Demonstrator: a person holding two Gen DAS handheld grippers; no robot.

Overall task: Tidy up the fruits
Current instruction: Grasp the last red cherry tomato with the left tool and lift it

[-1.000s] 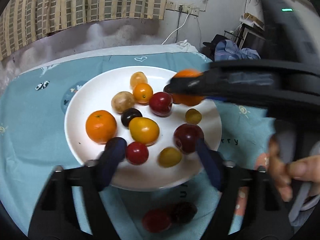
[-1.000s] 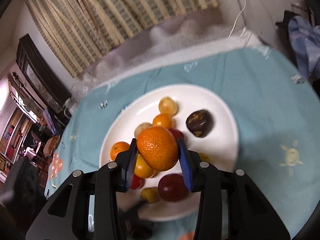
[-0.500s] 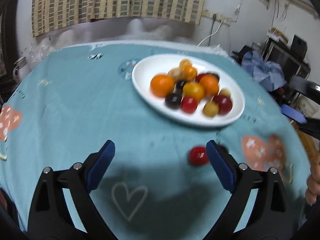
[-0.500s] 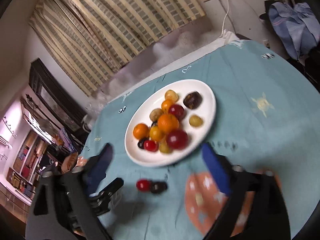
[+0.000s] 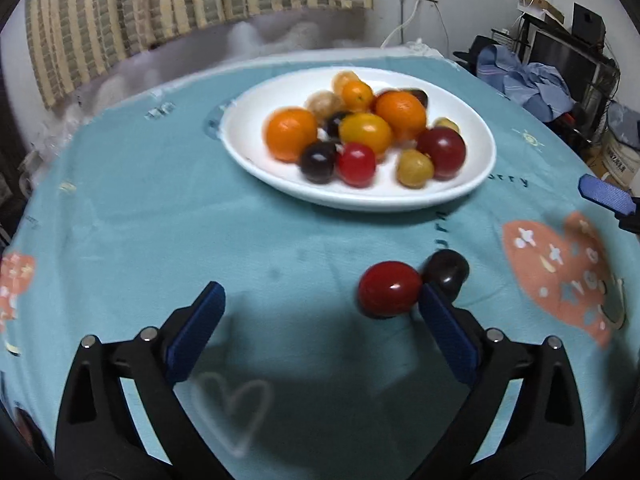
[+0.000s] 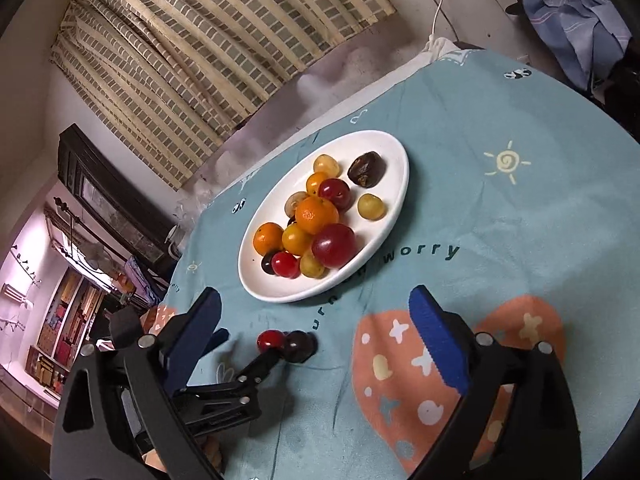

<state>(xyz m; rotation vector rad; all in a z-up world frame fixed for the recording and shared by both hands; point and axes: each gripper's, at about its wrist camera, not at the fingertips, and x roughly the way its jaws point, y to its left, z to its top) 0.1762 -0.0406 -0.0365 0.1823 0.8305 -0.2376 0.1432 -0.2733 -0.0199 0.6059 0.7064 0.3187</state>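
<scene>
A white plate [image 5: 476, 184] [image 6: 396, 196] holds several fruits: oranges, red, yellow and dark tomatoes, a date. A red tomato [image 5: 388, 288] [image 6: 270, 340] and a dark one [image 5: 446, 270] [image 6: 300, 345] lie side by side on the teal cloth in front of the plate. My left gripper [image 5: 320, 332] [image 6: 248, 346] is open and low over the cloth; its right finger [image 5: 444, 332] is just in front of the two loose tomatoes. My right gripper [image 6: 316, 332] is open and empty, held above the cloth on the near side of the plate; one of its blue pads [image 5: 606, 198] shows at the right edge.
The round table has a teal cloth [image 5: 160, 220] with an orange patch [image 5: 560, 272] [image 6: 420, 372] at the near right. A curtain and wall are behind; clothes and a monitor [image 5: 560, 60] stand to the right of the table.
The right gripper let the orange go onto the plate's pile and pulled back, open. The left gripper drew back from the plate and now sits low by the two loose tomatoes.
</scene>
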